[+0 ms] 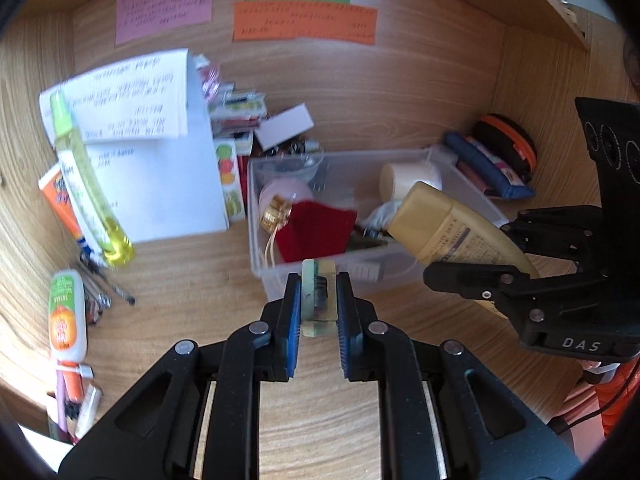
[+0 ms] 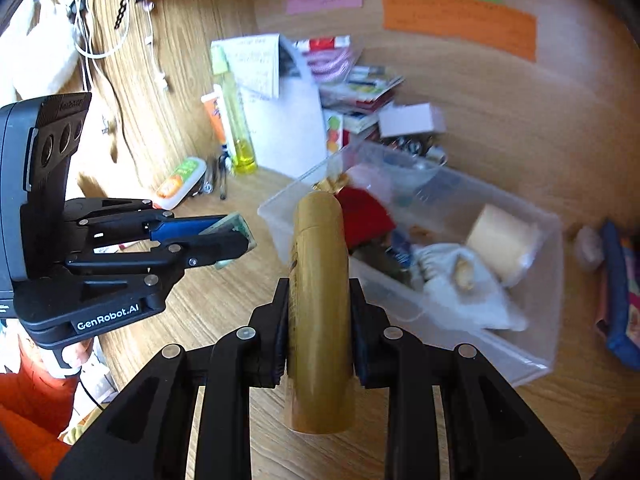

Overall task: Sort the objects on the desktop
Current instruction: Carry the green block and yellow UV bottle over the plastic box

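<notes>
Right wrist view blurs the clear bin (image 2: 532, 344) at two o'clock on the wooden desk (image 2: 224, 300); right gripper (image 2: 320, 320) pinches a tan bottle (image 2: 320, 280), left gripper (image 1: 319, 300) a small pale block (image 1: 319, 300).

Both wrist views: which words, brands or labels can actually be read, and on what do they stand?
"DAS": housing of the right gripper.
"GenRobot.AI": housing of the left gripper.
Too blurred or small: the tan bottle print, the wall notes, the white sheets, the orange-labelled tube.

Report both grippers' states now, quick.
Left gripper: closed on a small pale block.
Right gripper: closed on a tan bottle.
</notes>
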